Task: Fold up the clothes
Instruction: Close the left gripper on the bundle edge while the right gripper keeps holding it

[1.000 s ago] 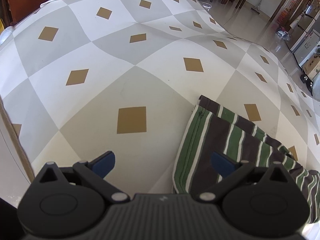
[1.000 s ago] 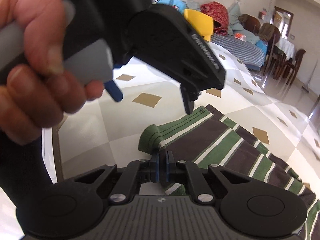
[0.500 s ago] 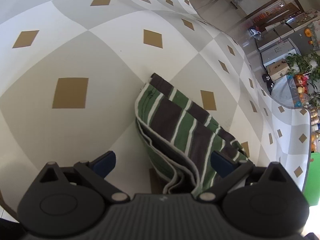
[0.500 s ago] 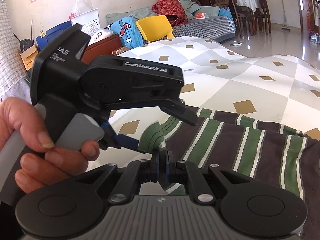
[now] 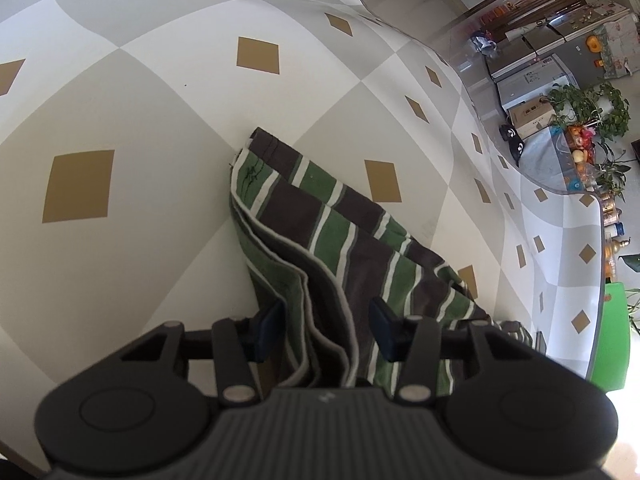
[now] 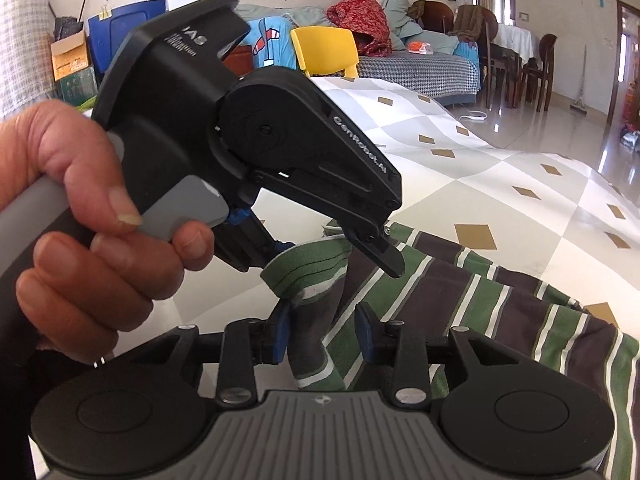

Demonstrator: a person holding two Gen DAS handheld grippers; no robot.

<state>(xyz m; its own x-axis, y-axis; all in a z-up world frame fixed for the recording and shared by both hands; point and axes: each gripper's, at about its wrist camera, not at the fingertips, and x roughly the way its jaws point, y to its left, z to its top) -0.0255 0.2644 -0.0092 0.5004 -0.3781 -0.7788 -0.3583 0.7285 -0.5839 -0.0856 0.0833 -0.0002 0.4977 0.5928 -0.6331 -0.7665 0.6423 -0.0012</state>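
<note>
A green, brown and white striped garment (image 5: 320, 216) lies folded on a checked cover (image 5: 120, 100). Its layered edge runs up between the blue pads of my left gripper (image 5: 328, 322), whose jaws are closing around it with a little room still showing on the right side. In the right wrist view that same left gripper (image 6: 340, 258), held by a hand (image 6: 80, 240), straddles the raised corner of the garment (image 6: 500, 300). My right gripper (image 6: 322, 332) is opening; the cloth corner still stands between its pads but is no longer pinched.
The checked cover (image 6: 500, 168) stretches far and wide around the garment and drops off at its right edge (image 5: 596, 280). Beyond stand a yellow chair (image 6: 324, 46), a sofa piled with clothes (image 6: 420, 64), boxes (image 6: 70, 60), and potted plants (image 5: 588, 108).
The left gripper has tipped down over the garment's folded edge and narrowed its jaws around it. The right gripper, pinched on the corner before, has spread its pads.
</note>
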